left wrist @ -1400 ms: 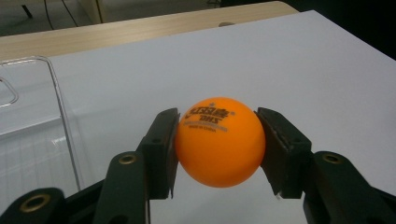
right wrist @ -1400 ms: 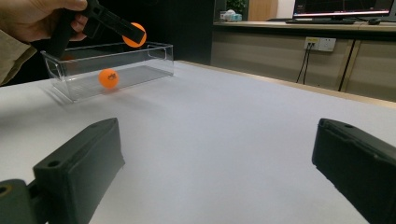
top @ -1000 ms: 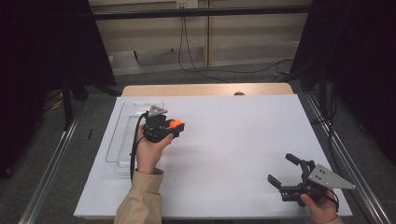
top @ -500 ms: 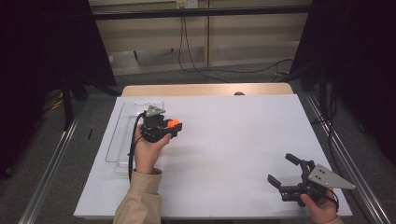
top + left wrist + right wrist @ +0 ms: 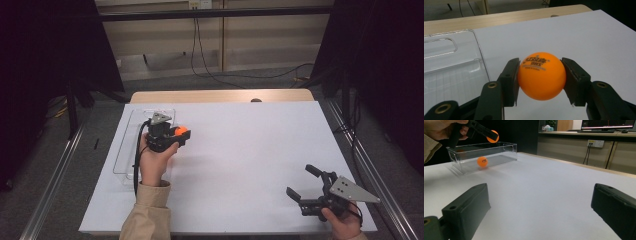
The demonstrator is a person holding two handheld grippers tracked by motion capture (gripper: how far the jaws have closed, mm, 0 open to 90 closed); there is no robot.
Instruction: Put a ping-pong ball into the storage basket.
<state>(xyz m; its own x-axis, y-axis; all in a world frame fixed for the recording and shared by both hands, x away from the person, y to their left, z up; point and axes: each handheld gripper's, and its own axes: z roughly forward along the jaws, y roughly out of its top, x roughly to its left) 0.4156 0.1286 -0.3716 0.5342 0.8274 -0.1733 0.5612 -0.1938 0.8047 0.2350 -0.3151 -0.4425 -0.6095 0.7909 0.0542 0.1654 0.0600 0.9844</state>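
Gripping an orange ball (image 5: 541, 75) squarely between its two black pads, the left gripper (image 5: 172, 136) hangs in the air just beside the clear plastic bin (image 5: 131, 131), on the side toward the middle of the table (image 5: 250, 150). From the left gripper view the printed logo faces up and the bin's wall sits close by to the left, so the ball is not over the opening yet. Over in the right gripper view, a second orange ball (image 5: 482, 161) already lies on the bin's floor, and the held one shows above the rim, up in the other hand's grip.

So one ball looks delivered, and this one is on its way: what's left, by my reading, is a short carry sideways over the bin and a release. No more loose balls are in sight on the white sheet, so this may well be the last of them.

Meanwhile the right gripper (image 5: 306, 186) waits at the near right corner, well apart from the action, jaws spread wide with nothing between them.
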